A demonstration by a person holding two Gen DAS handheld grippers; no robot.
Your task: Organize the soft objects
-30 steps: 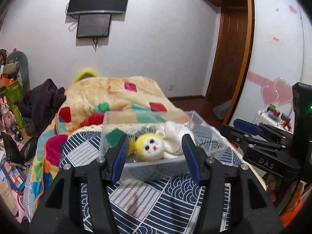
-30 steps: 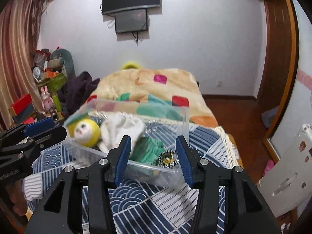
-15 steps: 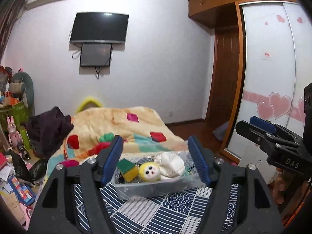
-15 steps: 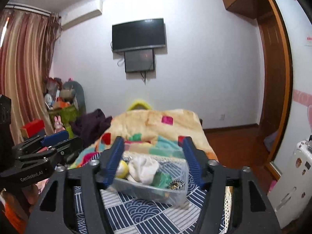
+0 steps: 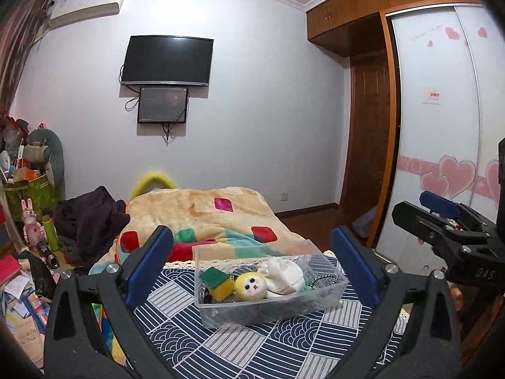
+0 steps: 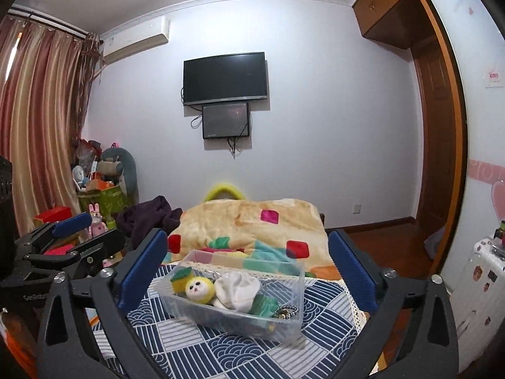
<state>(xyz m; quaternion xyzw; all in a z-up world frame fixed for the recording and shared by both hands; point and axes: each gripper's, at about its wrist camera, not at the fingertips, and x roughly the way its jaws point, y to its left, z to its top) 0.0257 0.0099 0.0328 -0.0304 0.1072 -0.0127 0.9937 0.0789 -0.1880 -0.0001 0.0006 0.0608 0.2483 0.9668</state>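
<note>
A clear plastic bin [image 5: 271, 287] sits on the patterned blue cloth [image 5: 252, 347] at the near end of the bed [image 5: 195, 214], probably placed there so both grippers can reach it. Inside lie a yellow plush toy [image 5: 251, 287], a green-and-yellow sponge [image 5: 216, 284], a white cloth pouch [image 5: 282, 276] and a beaded bracelet [image 6: 285, 311], with something green under the pouch. The left gripper [image 5: 252, 268] hangs above and short of the bin, jaws spread wide, holding nothing. The right gripper [image 6: 249, 270] is the same: jaws wide apart, empty, touching nothing. The sorting looks finished, both tools standing clear.
</note>
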